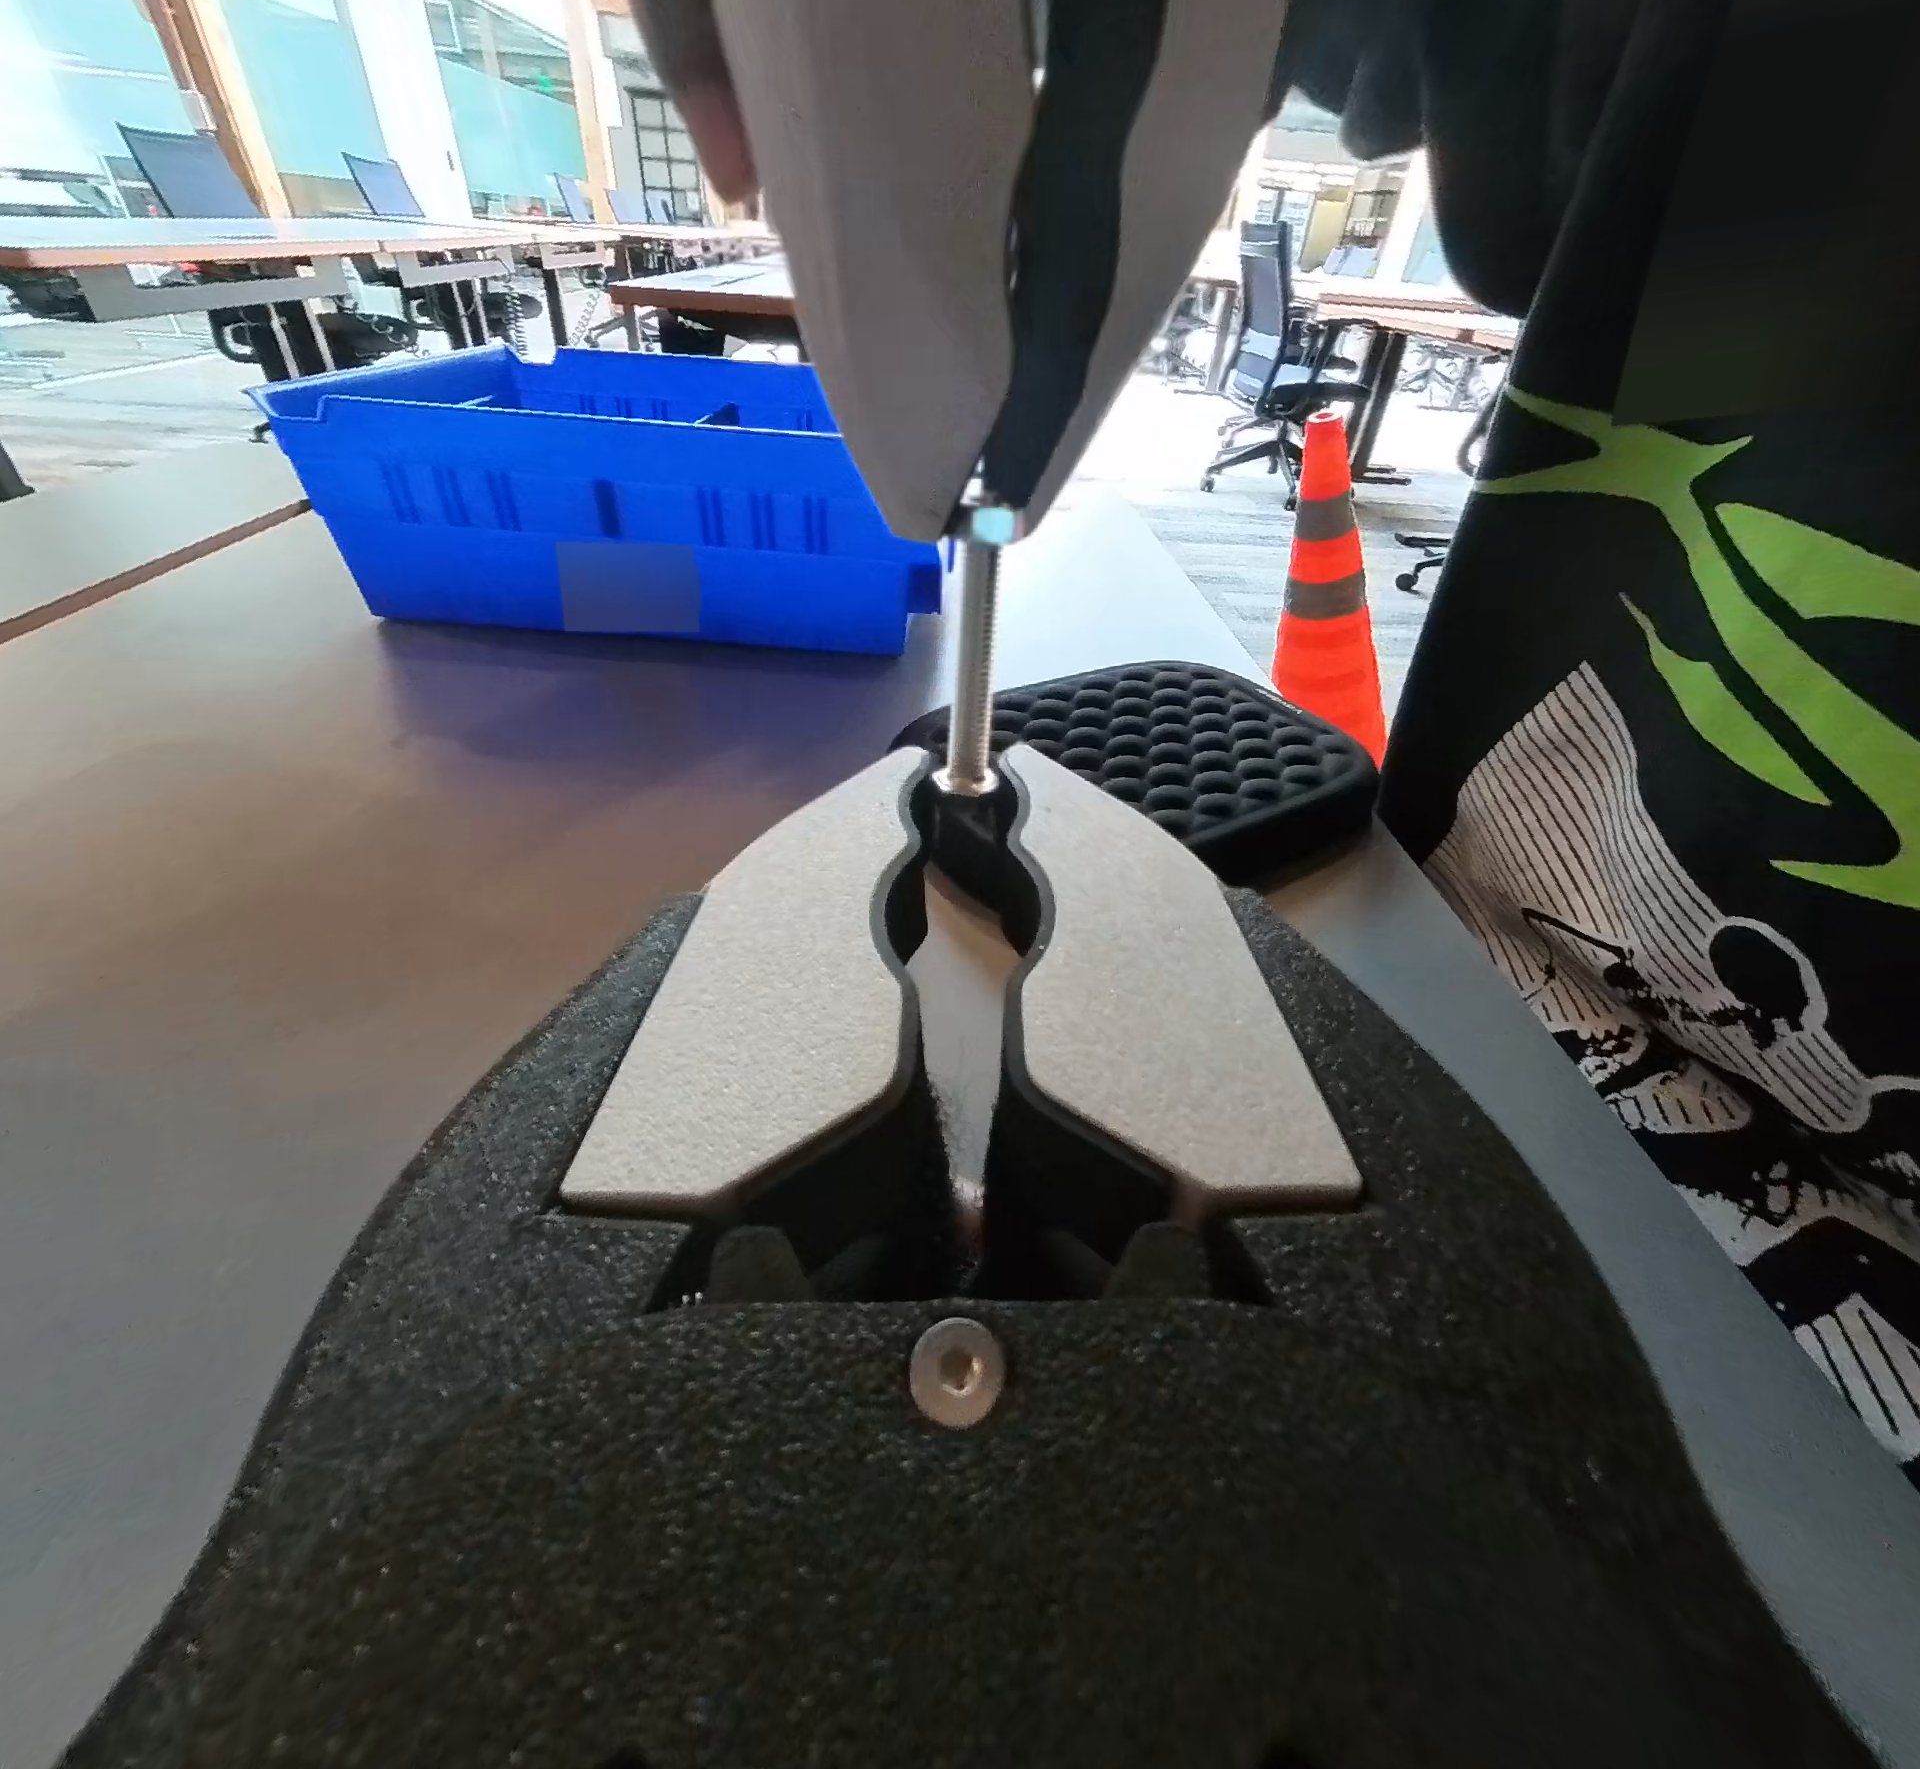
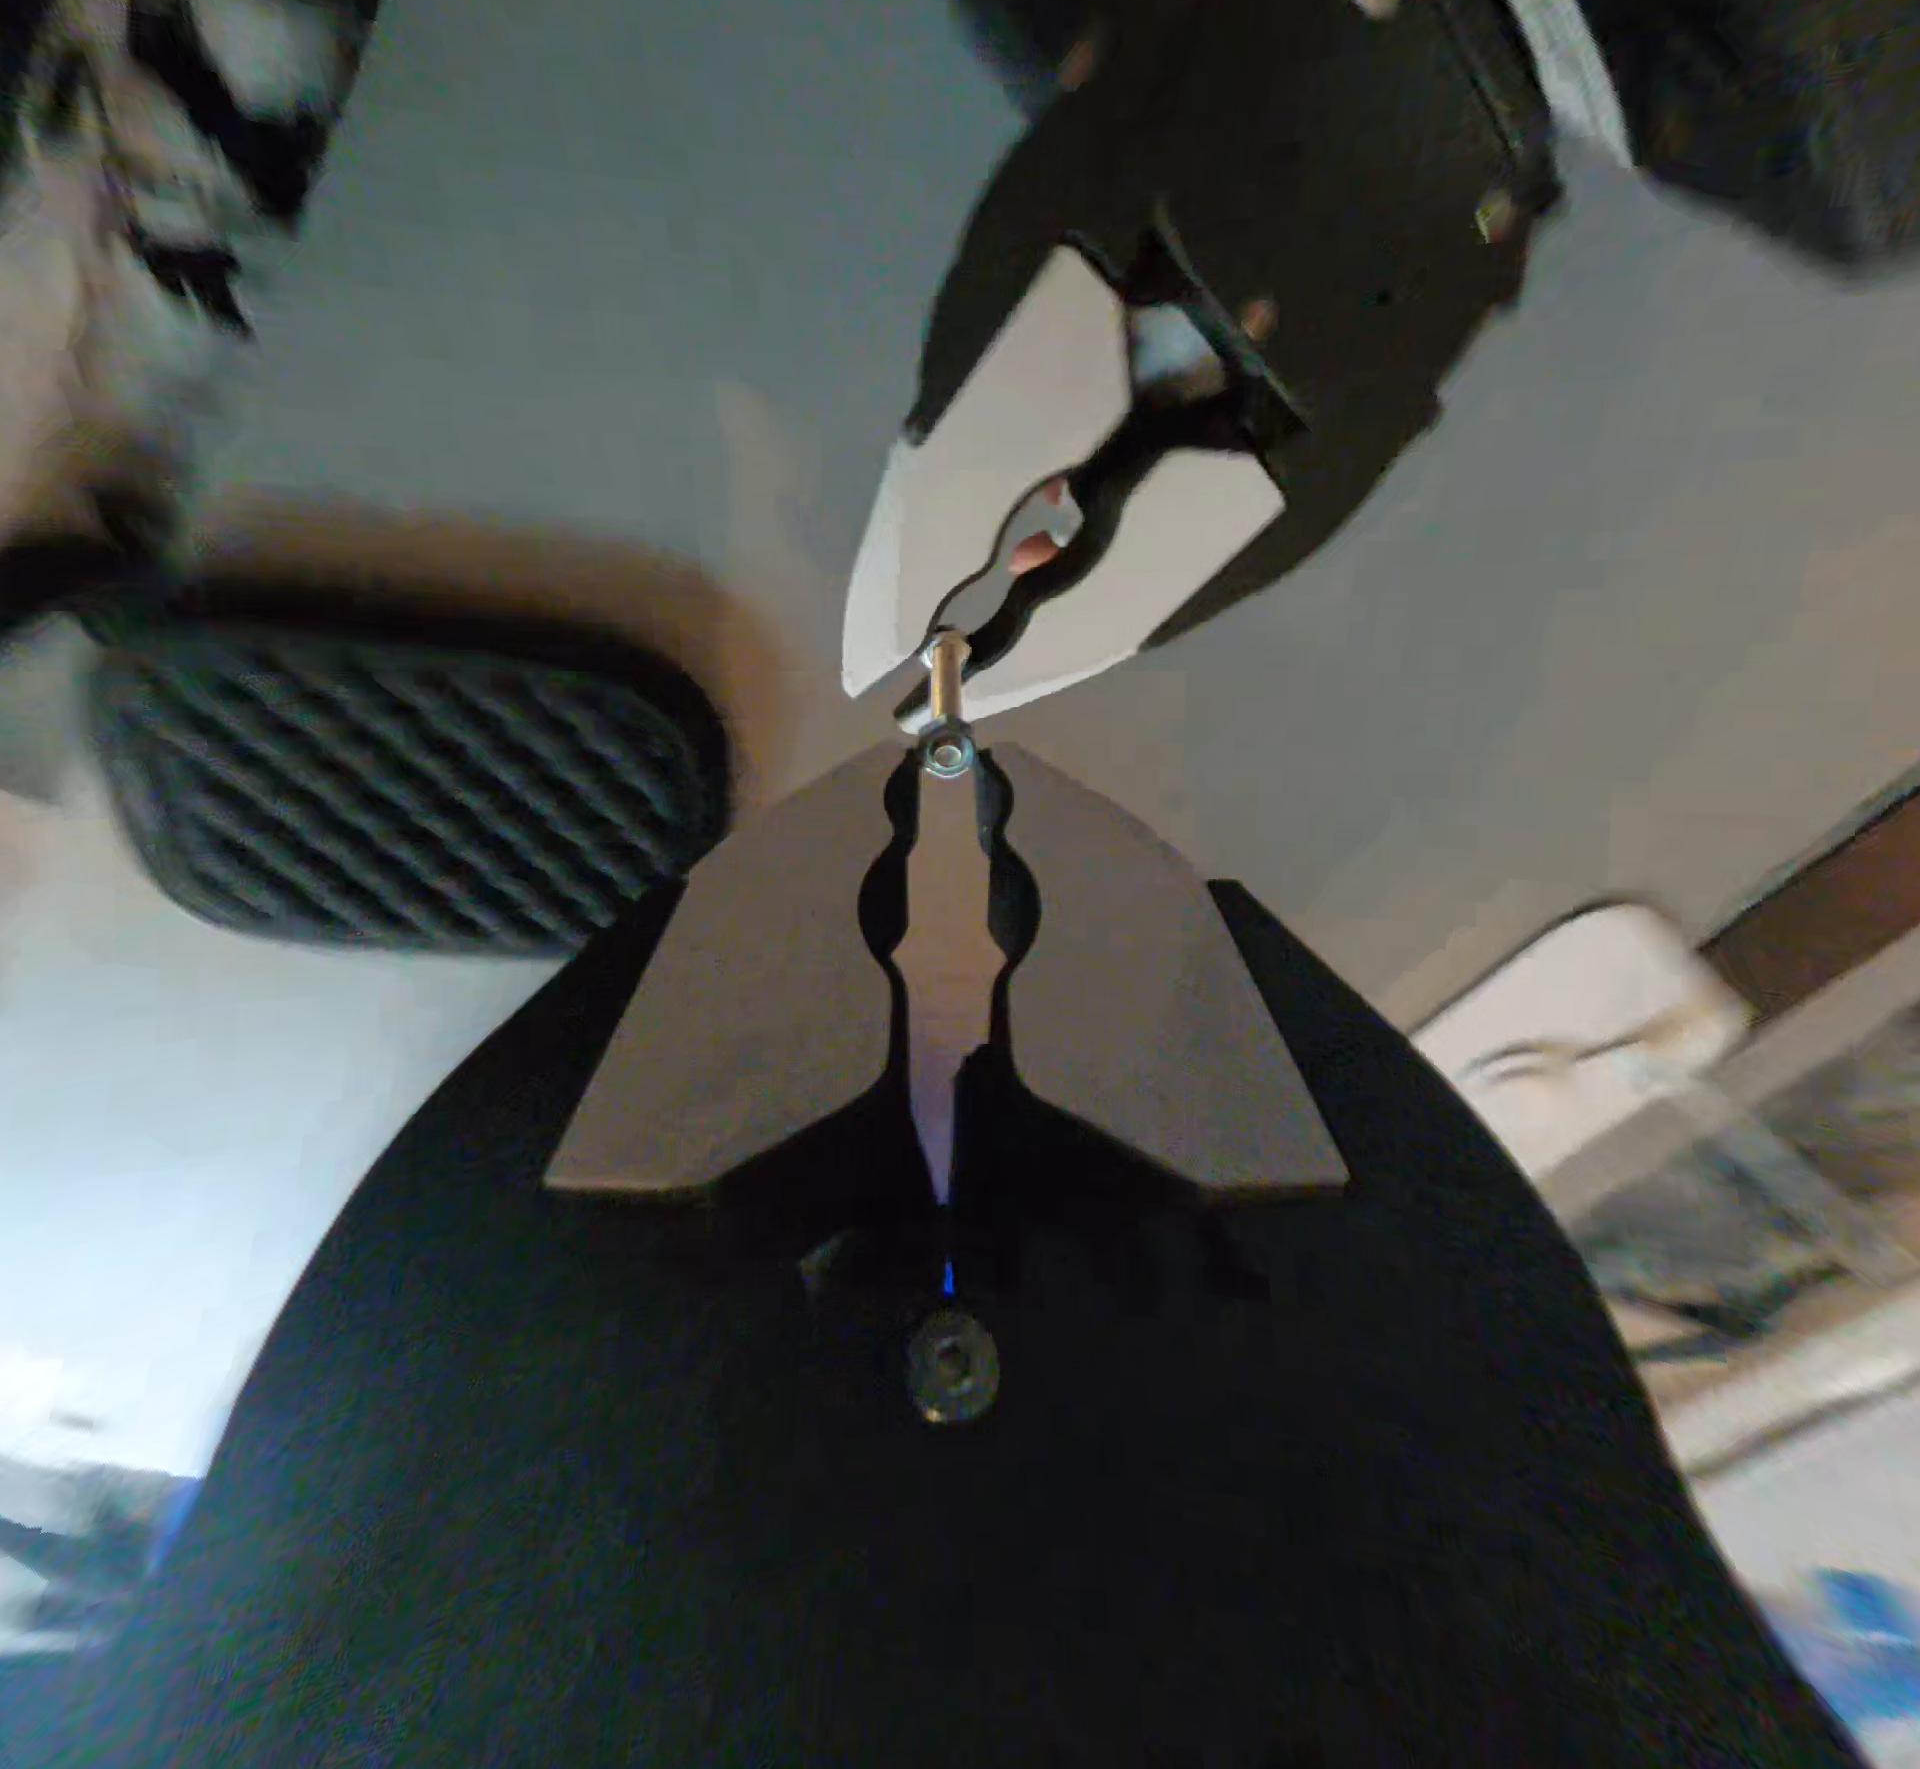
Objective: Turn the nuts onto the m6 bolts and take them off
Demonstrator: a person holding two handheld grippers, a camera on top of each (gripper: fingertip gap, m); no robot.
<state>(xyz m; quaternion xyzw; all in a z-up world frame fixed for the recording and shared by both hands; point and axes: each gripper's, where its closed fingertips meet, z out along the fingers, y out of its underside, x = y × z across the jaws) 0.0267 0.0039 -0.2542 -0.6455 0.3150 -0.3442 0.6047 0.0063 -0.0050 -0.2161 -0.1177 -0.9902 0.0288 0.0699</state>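
Note:
In the left wrist view my left gripper (image 1: pixel 966 776) is shut on the head end of a silver bolt (image 1: pixel 971 659). The bolt stands upright, with its threaded shaft pointing up. My right gripper (image 1: pixel 987 522) comes down from above and is shut on a silver nut (image 1: pixel 992 526) at the top end of the bolt's thread. In the right wrist view my right gripper (image 2: pixel 948 759) pinches the nut (image 2: pixel 945 756) between its tips. I look down the bolt (image 2: pixel 943 685) to the left gripper (image 2: pixel 951 649), which holds its far end.
A blue plastic bin (image 1: pixel 582 493) stands on the grey table (image 1: pixel 312 888) behind the grippers. A black honeycomb pad (image 1: pixel 1174 743) lies just to the right and also shows in the right wrist view (image 2: pixel 395 763). A person's black printed shirt (image 1: pixel 1714 680) is at the right. An orange cone (image 1: pixel 1330 576) stands on the floor beyond.

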